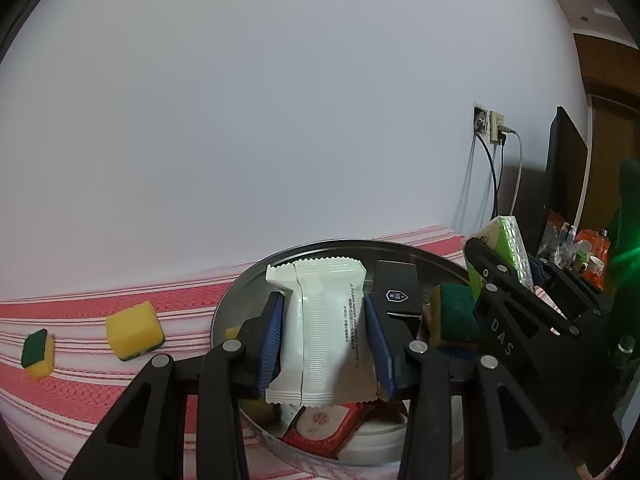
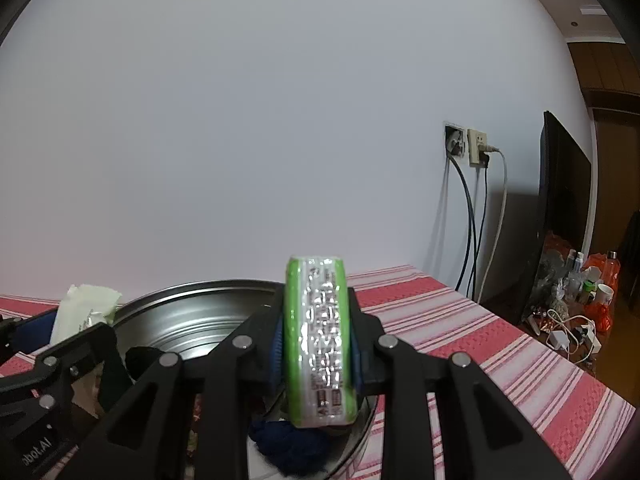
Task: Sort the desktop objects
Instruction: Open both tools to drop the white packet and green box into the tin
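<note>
Red-striped tablecloth [image 2: 460, 320] under steel basin [image 1: 320, 248] | white wall [image 1: 280, 100], sockets [image 2: 466, 144] | left gripper [image 1: 324, 336] clamps white packet [image 1: 320, 332] | right gripper [image 2: 318, 344] clamps green pack [image 2: 320, 340]

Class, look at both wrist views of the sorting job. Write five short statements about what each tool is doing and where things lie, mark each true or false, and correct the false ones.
1. The left tool is shut on a white packet. True.
2. The right tool is open and holds nothing. False: it is shut on a green pack.
3. Two sponges lie on the striped cloth outside the metal bowl. True: a larger one and a smaller one.
4. The black box lies on the cloth beside the bowl. False: it is inside the bowl.
5. The red packet sits on top of the white packet. False: it lies in the bowl below it.
</note>
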A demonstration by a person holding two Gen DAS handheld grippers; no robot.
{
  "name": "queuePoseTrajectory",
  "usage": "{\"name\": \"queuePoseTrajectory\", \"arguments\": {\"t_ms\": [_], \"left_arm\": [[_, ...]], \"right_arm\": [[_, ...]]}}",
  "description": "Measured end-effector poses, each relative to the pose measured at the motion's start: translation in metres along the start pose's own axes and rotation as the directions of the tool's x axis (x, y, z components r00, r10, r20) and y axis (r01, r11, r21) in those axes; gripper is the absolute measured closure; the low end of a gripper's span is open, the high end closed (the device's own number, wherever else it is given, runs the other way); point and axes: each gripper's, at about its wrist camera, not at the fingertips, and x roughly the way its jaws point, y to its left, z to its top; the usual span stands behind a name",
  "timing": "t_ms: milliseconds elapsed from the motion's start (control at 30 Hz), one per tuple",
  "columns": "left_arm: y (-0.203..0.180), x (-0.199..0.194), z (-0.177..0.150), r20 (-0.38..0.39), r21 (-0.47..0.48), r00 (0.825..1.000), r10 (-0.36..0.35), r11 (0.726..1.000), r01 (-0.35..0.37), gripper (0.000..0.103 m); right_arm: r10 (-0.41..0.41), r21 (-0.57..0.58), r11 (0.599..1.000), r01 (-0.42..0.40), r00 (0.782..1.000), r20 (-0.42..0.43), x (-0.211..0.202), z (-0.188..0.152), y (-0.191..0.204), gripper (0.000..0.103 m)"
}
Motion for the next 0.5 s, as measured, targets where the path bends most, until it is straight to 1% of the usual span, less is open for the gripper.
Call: {"name": "queuePoseTrajectory", "arguments": {"t_ms": [133,500], "left_arm": [[-0.001,0.01,0.002,-0.025,-0.011,1.0,0.001,1.0,-0.002,0.06],[-0.006,0.027,0.004,-0.071,-0.018,0.997,0.019,1.0,-0.021,0.06]], "right_arm": [[-0.007,-0.036,0.999,0.007,1.0,-0.001,0.005,0.001,0.005,0.077],[0.027,-0.048,0.998,-0.028,0.999,-0.022,0.011,0.001,0.014,0.077]]}}
